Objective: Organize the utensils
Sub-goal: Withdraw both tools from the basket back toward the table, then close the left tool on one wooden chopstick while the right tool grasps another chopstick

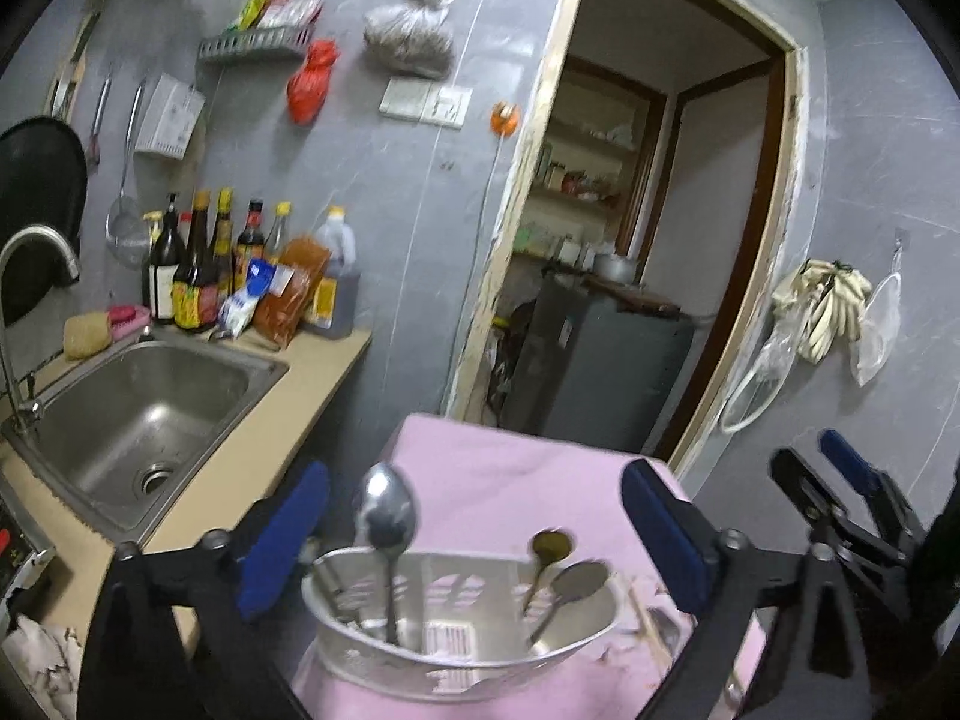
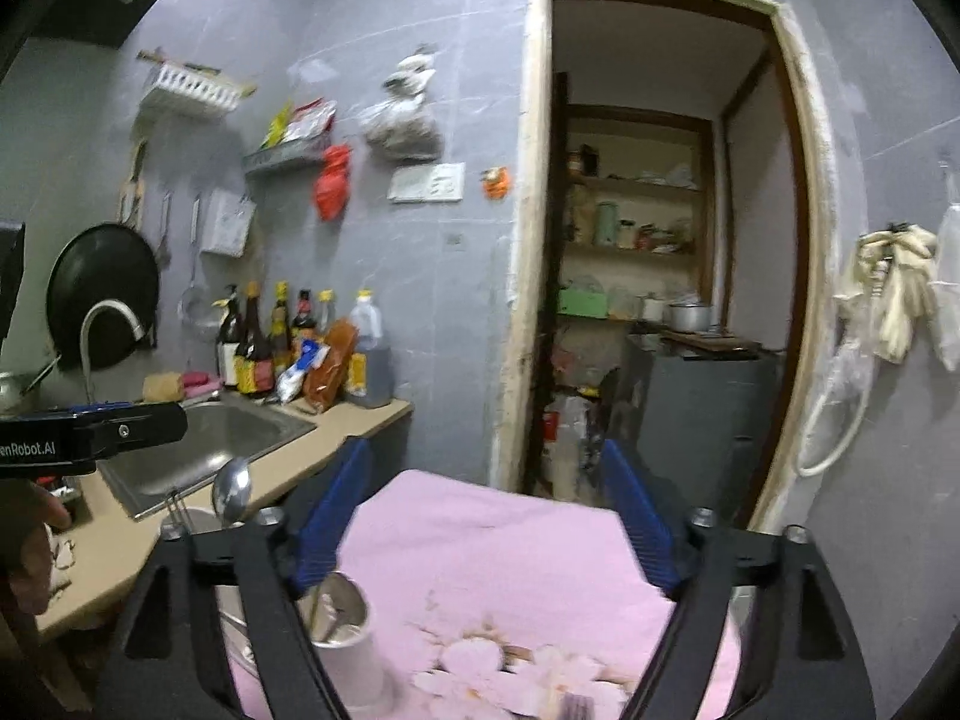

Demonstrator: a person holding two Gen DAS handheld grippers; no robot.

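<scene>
Kitchen, grey tiled wall, open doorway [image 2: 648, 252] to a pantry with shelves. Beige worktop [image 1: 264, 420] along the left wall, carrying:

- Steel sink [image 1: 144, 414] set into the worktop, curved tap [image 1: 36, 252] at its left edge.
- Row of sauce bottles [image 1: 198, 264] and an oil jug [image 1: 336, 276] at the worktop's back edge, against the wall.
- Yellow sponge [image 1: 87, 333] at the sink's back corner.

Wall fittings: black pan [image 2: 102, 294], wire shelf [image 1: 258, 42], red bag [image 1: 312, 81], grey bag [image 1: 414, 30], light switch [image 1: 426, 99].

Small table under a pink cloth [image 1: 510, 480], beside the worktop's end, carrying:

- White plastic utensil holder [image 1: 462, 618], at the near edge of the cloth. Left compartment: large steel spoon [image 1: 384, 516], bowl up, handle down. Right compartment: two smaller spoons [image 1: 570, 570], leaning right.
- Chopsticks [image 1: 648, 624], lying on the cloth just right of the holder.
- White cup [image 2: 348, 630], near the cloth's left edge in the right wrist view, with a utensil in it, blurred.

Left gripper [image 1: 474, 528]: blue fingers [image 1: 288, 534] spread wide, nothing between them. The holder sits below and between them; the large spoon stands just inside the left finger, apart from it.

Right gripper [image 2: 486, 522]: fingers [image 2: 642, 522] spread wide, empty, above the pink cloth; the cup lies just under the left finger.
</scene>
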